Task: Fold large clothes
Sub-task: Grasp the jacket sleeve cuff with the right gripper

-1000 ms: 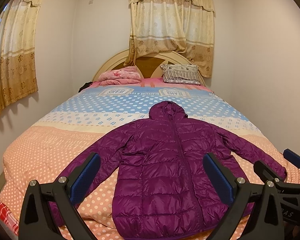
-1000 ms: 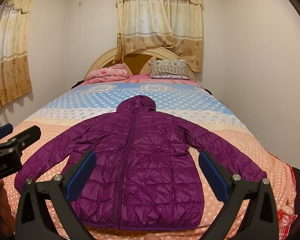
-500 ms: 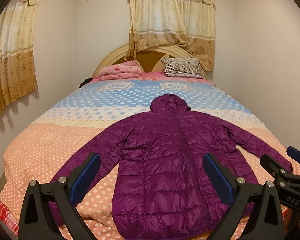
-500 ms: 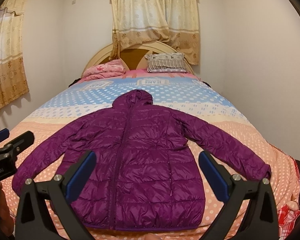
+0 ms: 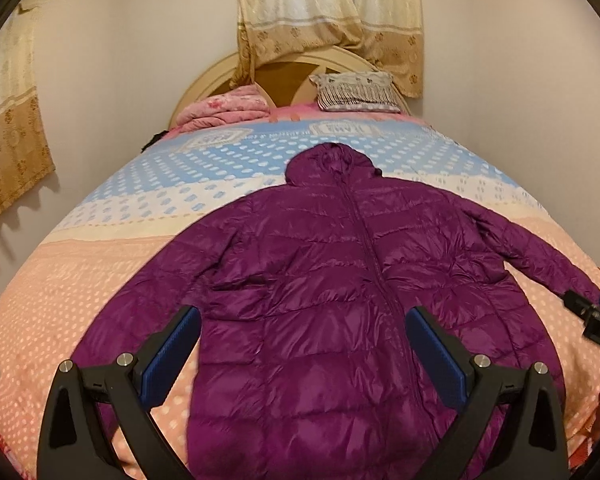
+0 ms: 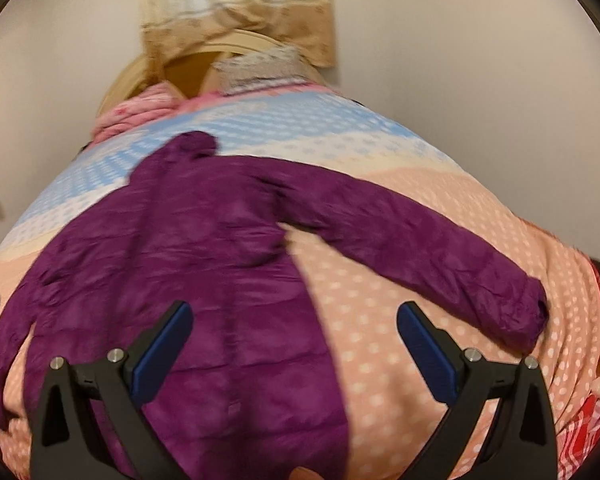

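Observation:
A purple hooded puffer jacket (image 5: 332,280) lies flat, front up and zipped, on the bed, sleeves spread out to both sides. My left gripper (image 5: 302,354) is open and empty above the jacket's lower body. My right gripper (image 6: 294,346) is open and empty, hovering over the bedspread between the jacket's body (image 6: 204,280) and its right sleeve (image 6: 440,256). The right gripper's tip also shows at the right edge of the left wrist view (image 5: 592,312), close to the sleeve cuff. The right wrist view is blurred.
The bed has a dotted peach, cream and blue spread (image 5: 80,280). A folded pink blanket (image 5: 224,110) and a striped pillow (image 5: 356,94) lie by the headboard. Walls stand close on both sides; curtains (image 5: 328,12) hang behind.
Both grippers have moved forward and lower over the bed. The right gripper has swung right toward the jacket's right sleeve. The jacket has not moved.

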A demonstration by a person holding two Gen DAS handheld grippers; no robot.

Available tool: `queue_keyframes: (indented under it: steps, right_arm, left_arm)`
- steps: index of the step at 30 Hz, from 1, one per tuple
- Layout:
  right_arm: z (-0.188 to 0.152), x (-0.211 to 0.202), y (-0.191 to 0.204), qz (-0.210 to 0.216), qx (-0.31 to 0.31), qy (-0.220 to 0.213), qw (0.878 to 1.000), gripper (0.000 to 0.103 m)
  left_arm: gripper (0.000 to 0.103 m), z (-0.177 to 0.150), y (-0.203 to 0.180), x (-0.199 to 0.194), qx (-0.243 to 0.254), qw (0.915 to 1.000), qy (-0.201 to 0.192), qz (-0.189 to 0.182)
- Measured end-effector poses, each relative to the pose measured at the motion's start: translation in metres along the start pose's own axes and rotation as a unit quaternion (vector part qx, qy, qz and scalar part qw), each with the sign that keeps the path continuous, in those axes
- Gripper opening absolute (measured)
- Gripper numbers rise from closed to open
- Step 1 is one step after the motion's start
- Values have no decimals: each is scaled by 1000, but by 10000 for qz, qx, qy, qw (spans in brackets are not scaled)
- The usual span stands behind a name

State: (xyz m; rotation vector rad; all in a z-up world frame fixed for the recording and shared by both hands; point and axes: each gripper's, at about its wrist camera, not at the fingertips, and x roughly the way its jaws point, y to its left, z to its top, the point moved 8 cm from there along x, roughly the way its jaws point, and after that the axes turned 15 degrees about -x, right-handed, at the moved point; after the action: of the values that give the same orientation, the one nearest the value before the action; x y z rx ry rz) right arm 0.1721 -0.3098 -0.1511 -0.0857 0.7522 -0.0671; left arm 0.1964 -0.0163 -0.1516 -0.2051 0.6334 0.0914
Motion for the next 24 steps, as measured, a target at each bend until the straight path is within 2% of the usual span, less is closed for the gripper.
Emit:
queue_keyframes:
  steps: [6, 13, 20, 24]
  right_arm:
    - [-14, 30, -74, -520, 585, 395, 9961, 98]
    - [-40, 42, -161, -1363, 1177, 889, 9796, 93]
    - [-68, 35, -201, -1736, 1443, 1181, 9670, 93]
    - [-81, 35, -201, -1664, 1451, 1287, 9668, 91]
  left_arm:
    - [102, -2, -14, 38, 216, 9996, 196, 13]
    - [102, 5, -18, 80, 451, 9983, 292, 209]
    - [102, 13, -16, 100, 444, 9981, 324, 259]
    - [102, 12, -12, 107, 406, 9981, 381, 262]
